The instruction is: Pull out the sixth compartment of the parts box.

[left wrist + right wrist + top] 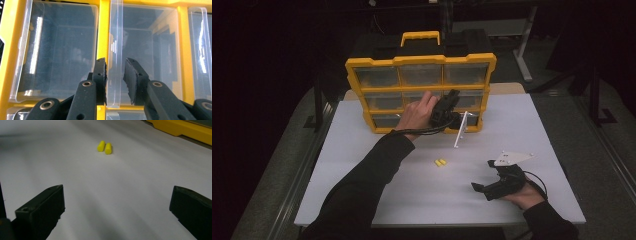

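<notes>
A yellow organizer case [420, 62] with clear drawers stands upright at the back of the white table [362, 170]. My left gripper [454, 96] is at its middle row. In the left gripper view my left gripper [115, 62] is shut on the clear pull tab [115, 45] of a middle drawer, a black pad on each side of it. Two small yellow cylinders [440, 162] lie side by side mid-table, also seen ahead of the right gripper as the yellow cylinders [104, 147]. My right gripper [478, 187] rests low at the front right, open, with nothing between its jaws [117, 188].
The case's yellow carry handle [420, 36] sticks up behind it, against a black box. A yellow edge of the case [185, 130] shows far right in the right gripper view. Bare white tabletop lies around the cylinders; table edges drop to a dark floor.
</notes>
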Tool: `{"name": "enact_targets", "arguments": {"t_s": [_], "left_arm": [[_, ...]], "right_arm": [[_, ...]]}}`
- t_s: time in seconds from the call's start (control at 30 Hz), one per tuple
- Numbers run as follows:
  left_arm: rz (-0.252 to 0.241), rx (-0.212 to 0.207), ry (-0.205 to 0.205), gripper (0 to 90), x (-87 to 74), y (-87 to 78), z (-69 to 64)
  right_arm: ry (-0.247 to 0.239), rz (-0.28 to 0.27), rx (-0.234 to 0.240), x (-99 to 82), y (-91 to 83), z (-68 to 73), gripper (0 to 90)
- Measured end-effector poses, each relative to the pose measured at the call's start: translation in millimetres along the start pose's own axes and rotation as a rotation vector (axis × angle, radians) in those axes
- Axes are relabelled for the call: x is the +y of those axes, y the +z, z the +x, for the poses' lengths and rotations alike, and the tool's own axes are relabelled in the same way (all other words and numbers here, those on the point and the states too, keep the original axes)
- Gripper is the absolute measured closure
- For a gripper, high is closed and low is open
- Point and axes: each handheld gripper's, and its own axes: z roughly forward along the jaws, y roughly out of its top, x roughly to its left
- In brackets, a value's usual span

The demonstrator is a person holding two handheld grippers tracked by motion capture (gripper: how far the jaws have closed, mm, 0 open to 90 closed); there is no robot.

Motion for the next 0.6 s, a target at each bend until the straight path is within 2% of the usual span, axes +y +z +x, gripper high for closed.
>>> {"name": "enact_targets", "arguments": {"t_s": [0.6], "left_arm": [[0.032, 0.015, -0.003, 76.9, 3.5, 1.2, -1.5]], "right_arm": [[0.003, -0.003, 0.0, 0.1, -0.4, -0.5, 0.0]]}}
